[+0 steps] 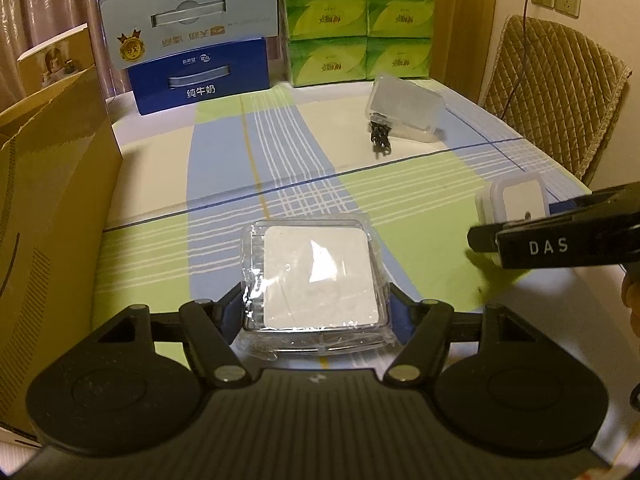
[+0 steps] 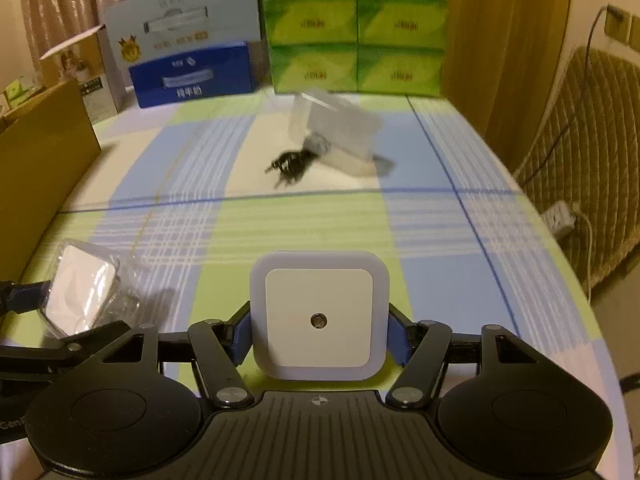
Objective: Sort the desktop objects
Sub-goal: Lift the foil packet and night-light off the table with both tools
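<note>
Clamped by the left gripper (image 1: 318,304), a slick blister pack (image 1: 318,280) could be squeezed out; a night light (image 2: 319,316) is pinched by the right gripper (image 2: 319,340).

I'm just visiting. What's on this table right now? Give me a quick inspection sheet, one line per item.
Surface: plaid tablecloth.
Job's things: night light and clear packet, each held by a claw; frosted plastic box farther back, black cord bundle at its front edge.
Clutter: milk cartons, green tissue packs, brown cardboard box.
Grippers: left claw shut on packet; right claw shut on night light.
Cables: wall-socket lead.
Surroundings: quilted chair, curtains.
</note>
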Motion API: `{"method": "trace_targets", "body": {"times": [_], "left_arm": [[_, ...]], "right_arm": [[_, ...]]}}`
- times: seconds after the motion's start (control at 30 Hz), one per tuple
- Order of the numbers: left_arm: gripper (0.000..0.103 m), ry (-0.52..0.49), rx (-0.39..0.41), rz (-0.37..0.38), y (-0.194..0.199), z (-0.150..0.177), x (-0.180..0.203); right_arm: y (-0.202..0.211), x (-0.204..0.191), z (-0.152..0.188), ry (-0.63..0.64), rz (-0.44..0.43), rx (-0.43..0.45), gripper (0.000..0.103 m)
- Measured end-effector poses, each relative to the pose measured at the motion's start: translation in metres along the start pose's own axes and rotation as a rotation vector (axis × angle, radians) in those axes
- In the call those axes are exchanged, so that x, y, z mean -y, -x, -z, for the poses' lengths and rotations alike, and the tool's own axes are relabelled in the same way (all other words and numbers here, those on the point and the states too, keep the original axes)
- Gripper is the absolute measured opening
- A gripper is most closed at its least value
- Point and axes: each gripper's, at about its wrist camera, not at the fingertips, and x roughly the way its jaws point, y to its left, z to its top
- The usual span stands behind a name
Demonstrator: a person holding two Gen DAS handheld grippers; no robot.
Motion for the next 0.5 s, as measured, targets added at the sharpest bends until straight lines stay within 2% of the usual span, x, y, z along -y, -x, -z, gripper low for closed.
{"method": "trace_targets", "body": {"times": [0.5], "left_arm": [[0.066, -0.007, 0.015, 0.004, 0.004, -0.005, 0.0032]], "right_arm": [[0.0105, -0.0017, -0.0043, 0.006, -0.022, 0.054, 0.062]]}}
